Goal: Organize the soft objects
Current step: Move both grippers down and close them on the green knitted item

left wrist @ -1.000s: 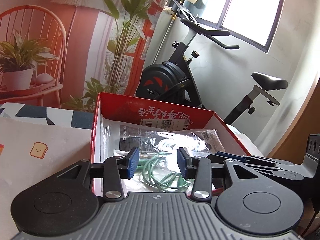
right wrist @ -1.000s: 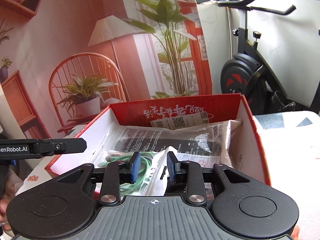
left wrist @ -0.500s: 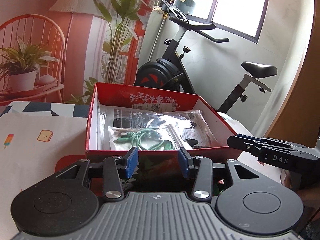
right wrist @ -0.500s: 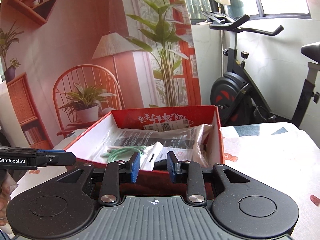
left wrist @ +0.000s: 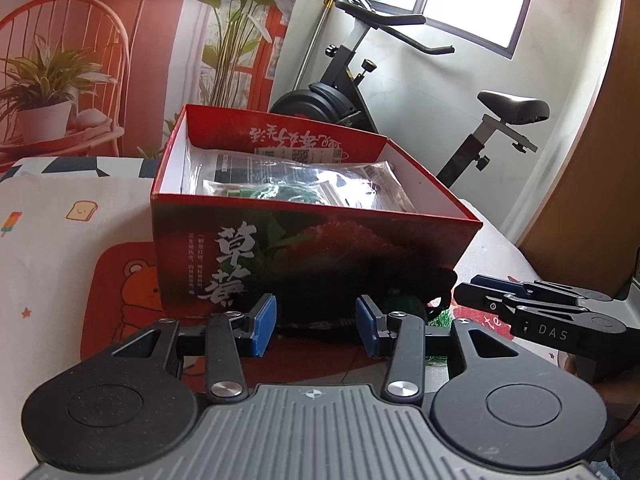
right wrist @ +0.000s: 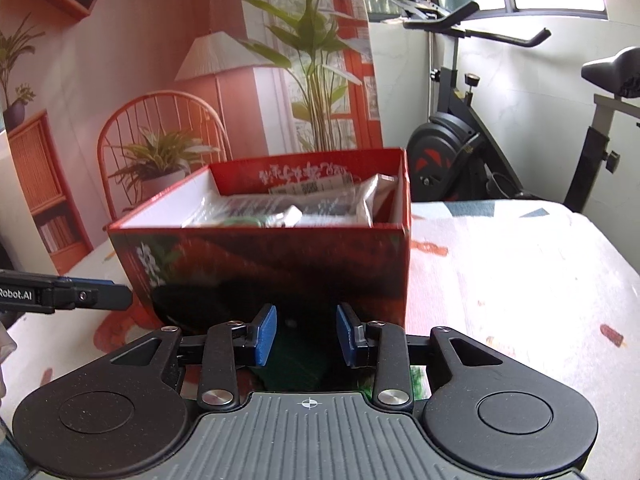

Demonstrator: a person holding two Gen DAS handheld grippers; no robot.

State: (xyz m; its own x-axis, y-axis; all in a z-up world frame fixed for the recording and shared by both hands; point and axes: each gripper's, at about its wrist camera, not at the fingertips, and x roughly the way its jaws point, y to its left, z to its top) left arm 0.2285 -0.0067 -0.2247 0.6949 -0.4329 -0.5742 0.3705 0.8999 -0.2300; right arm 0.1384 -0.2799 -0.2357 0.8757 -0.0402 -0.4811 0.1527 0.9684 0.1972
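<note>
Two grippers before near wall of red box (left wrist: 312, 248): left gripper (left wrist: 316, 326) jaws apart, empty; right gripper (right wrist: 306, 334) jaws opening, nothing between. Bagged soft items (left wrist: 296, 184) with green cable (left wrist: 280, 191) already inside box, toward its far wall. Box on printed tablecloth (right wrist: 520, 272), near its left edge in right view. Step in hand, judged: between placements. Next move: locate any remaining soft item, none clearly visible, and carry over rim
</note>
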